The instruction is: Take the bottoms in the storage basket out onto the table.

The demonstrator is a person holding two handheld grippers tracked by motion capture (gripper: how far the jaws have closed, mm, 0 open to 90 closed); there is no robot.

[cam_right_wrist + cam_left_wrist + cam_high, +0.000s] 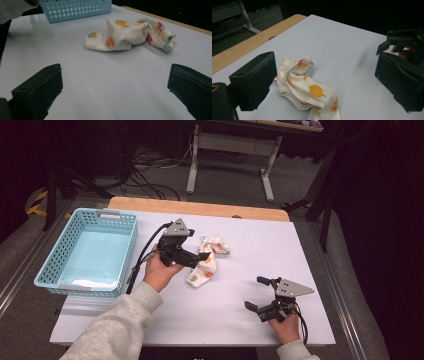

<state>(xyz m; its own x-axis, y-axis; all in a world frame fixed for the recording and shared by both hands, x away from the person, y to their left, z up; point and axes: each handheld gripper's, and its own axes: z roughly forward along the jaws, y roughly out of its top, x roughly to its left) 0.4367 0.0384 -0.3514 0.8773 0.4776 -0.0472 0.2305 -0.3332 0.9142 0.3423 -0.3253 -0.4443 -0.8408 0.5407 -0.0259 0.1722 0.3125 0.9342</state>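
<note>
A: Two grippers on the white table top, both with jaws apart and nothing between the pads. The left gripper sits just above the sock; the right gripper is near the right edge, well apart from it.

B: Where's the sock exactly?

A: Mid-table, lying crumpled and folded over itself. It's soft white knit with orange, red and green fruit prints, no readable text. The light blue basket is far left: rectangular perforated plastic, with labels too small to read. Nothing lies between sock and basket. A wooden edge runs along the far side.
</note>
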